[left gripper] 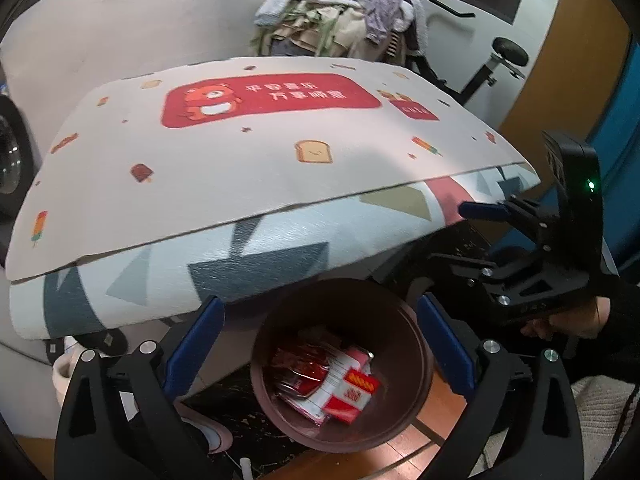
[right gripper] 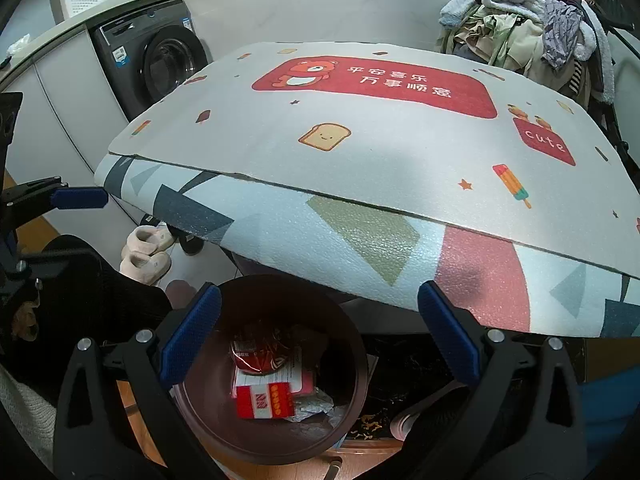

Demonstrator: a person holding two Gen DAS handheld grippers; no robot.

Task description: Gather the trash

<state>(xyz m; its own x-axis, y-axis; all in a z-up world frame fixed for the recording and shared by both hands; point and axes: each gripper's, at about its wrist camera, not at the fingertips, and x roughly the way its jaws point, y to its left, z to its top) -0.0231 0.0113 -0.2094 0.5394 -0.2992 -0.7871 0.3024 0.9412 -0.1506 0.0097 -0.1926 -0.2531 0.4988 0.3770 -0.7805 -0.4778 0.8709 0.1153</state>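
Left wrist view: left gripper (left gripper: pixel 320 348) spread wide, empty, over the bin (left gripper: pixel 416 344); right gripper (right gripper: pixel 320 340) likewise; wrappers (left gripper: pixel 324 384) partly shadowed.

Trash packets (left gripper: pixel 328 380) inside the bin (left gripper: pixel 416 360), below the table's (left gripper: pixel 240 160) near edge.

A dark front-loading washing machine (right gripper: pixel 160 64) stood under a white worktop (right gripper: pixel 80 28). Heaped laundry (right gripper: pixel 532 36) rose beside a pale wall (left gripper: pixel 132 20); the floor (left gripper: pixel 436 412) was wooden.
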